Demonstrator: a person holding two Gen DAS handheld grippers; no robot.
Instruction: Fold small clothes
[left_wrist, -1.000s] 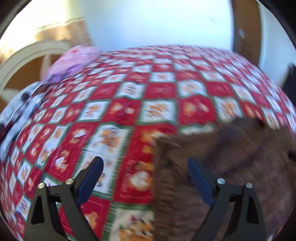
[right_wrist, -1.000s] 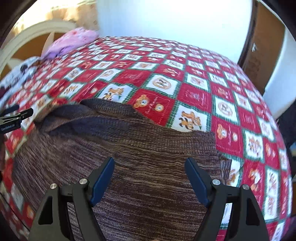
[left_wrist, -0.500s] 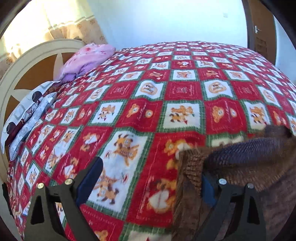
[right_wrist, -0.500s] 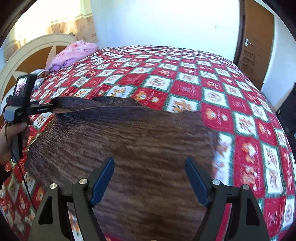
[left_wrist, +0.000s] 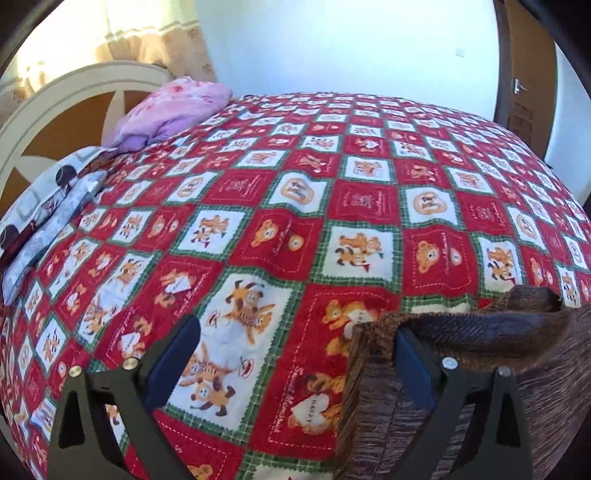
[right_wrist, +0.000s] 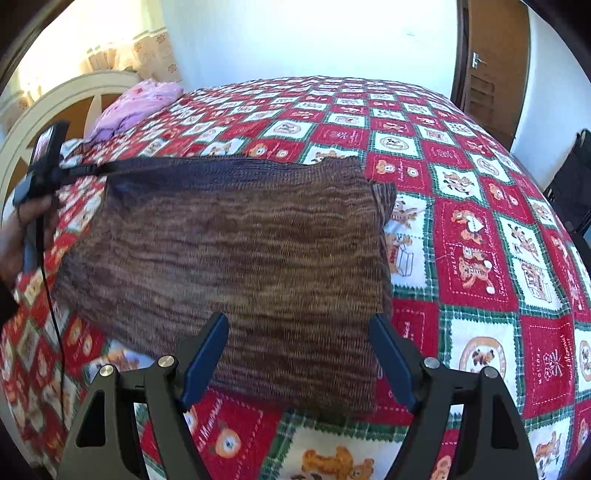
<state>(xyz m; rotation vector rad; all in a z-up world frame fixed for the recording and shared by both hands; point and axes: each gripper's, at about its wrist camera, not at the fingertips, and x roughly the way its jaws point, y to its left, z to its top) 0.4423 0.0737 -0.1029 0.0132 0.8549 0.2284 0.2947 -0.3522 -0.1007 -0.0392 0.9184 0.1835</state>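
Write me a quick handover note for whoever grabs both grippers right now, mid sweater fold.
Left gripper: jaws open, but the far edge of the brown sweater is draped over one finger and lifted taut above the bedspread.
Right gripper: open, empty, over the sweater's near edge.
Sweater: spread wide in front of the right gripper.
Done: far edge picked up.
Left: bring that edge over to make the fold, lay it down and smooth it. The edge is only hooked, not pinched, so it may slip. Probably pinch it first.
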